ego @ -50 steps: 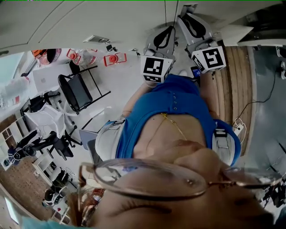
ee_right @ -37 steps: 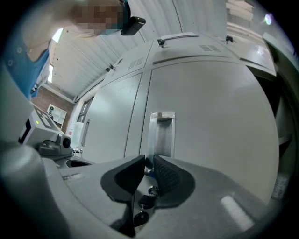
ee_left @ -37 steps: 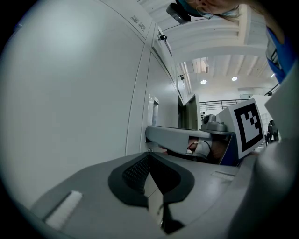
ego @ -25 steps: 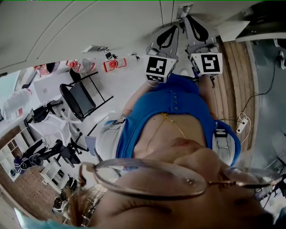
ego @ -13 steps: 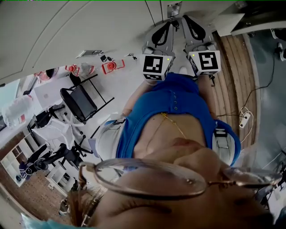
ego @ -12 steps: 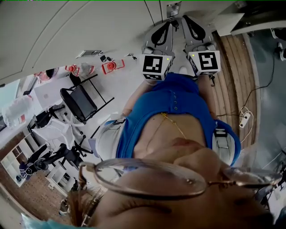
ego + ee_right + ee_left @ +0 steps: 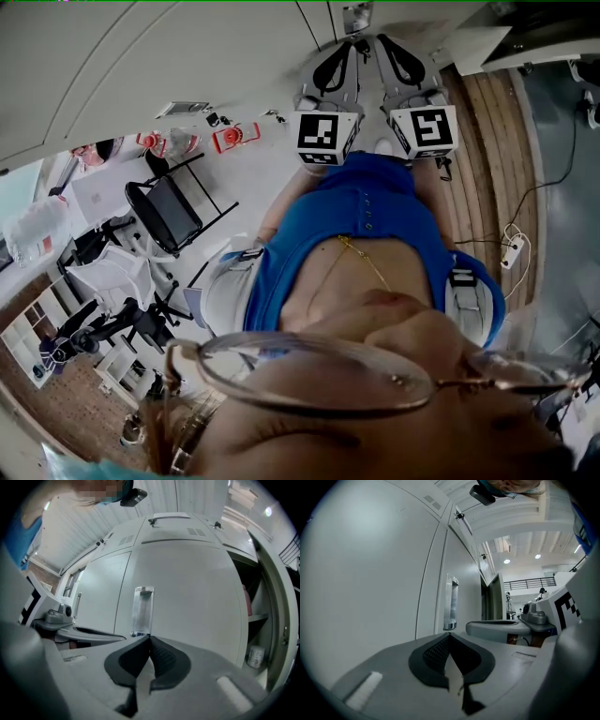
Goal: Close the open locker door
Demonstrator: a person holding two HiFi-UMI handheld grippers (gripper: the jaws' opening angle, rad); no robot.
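Pointing both the left gripper (image 7: 449,637) and right gripper (image 7: 150,638) at the door (image 7: 192,588), jaws of each pressed together on nothing. Aiming the right tips just below the upright handle (image 7: 142,609), door panel lying dead ahead and spreading rightward to the dark opening (image 7: 257,620). Seeming to call for pushing straight forward, right gripper looking better placed, contact being unclear.

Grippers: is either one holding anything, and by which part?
Nothing is held. The left gripper and the right gripper are both shut with nothing between their jaws.
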